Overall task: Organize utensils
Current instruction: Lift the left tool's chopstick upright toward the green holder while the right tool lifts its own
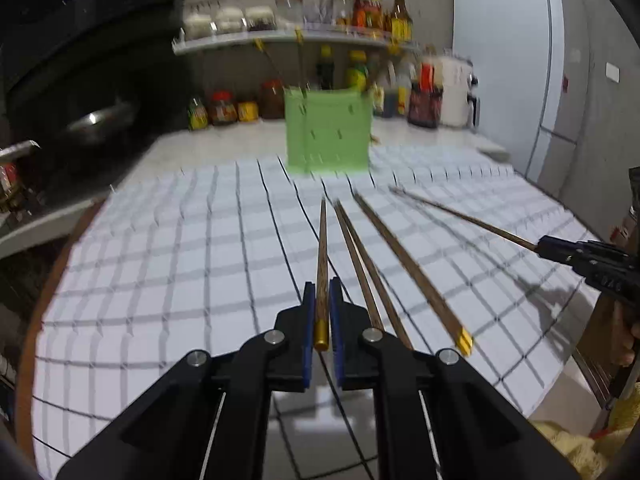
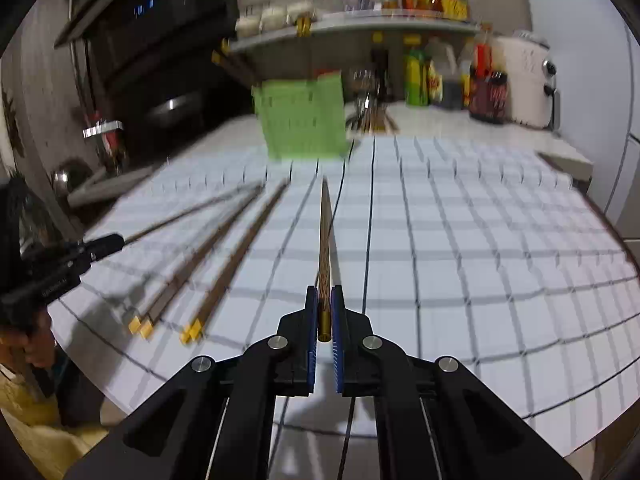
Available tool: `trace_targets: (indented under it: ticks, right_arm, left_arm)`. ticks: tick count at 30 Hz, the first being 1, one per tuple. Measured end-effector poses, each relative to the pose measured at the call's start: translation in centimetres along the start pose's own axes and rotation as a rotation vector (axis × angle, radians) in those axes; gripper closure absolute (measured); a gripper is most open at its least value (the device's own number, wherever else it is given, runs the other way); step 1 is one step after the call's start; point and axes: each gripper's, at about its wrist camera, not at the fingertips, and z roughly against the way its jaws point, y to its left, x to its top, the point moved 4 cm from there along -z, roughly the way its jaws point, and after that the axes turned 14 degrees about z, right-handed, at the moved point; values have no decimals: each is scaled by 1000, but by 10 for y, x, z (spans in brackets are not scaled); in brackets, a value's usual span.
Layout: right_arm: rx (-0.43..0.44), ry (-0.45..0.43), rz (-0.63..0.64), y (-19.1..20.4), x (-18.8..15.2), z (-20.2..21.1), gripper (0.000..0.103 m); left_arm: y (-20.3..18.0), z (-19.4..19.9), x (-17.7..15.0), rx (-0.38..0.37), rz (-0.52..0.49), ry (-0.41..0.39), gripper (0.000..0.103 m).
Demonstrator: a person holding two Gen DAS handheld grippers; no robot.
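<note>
Chopsticks are the matter here — each pair of tongs is clamped on one. The left tongs pinch a wooden chopstick just ahead of its gold cap, and the stick runs forward between the blue pads with its thin tip raised off the checked cloth that covers the round desk. The right tongs grip a second chopstick in the same way, its tip aimed toward the green holder. That holder stands upright at the far edge of the cloth, and a few chopsticks already lean out of its top. Between the two held sticks, more loose chopsticks lie flat on the cloth, side by side and roughly parallel, their yellow-capped ends toward the camera; in the right wrist view they show as two pairs to the left. They lie beside both held sticks, not across them, and the stretch of cloth from each raised tip to the holder is bare. Behind the holder a wall shelf and the counter beneath it are crowded with sauce bottles and jars, and a white appliance stands to the right. Everything far off is blurred — labels cannot be read.
</note>
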Motion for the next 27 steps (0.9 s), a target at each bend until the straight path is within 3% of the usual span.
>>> trace_targets:
  ticks: [6,13,17,27]
  right_arm:
    - [-28,-153,-8,-10,45,35,96]
    - [-65,-310,41,-9,96,73,96]
    - [-76,-344,70,-8,116,79,96]
    - [-77,-316,90,-11,143,56,96]
  left_arm:
    - [6,32,40,-10,25,-144,96]
    - [9,71,77,-72,61,-290,96]
    - [13,81,88,-109,88,-318,96]
    - [12,75,98,-132,80,-304,96]
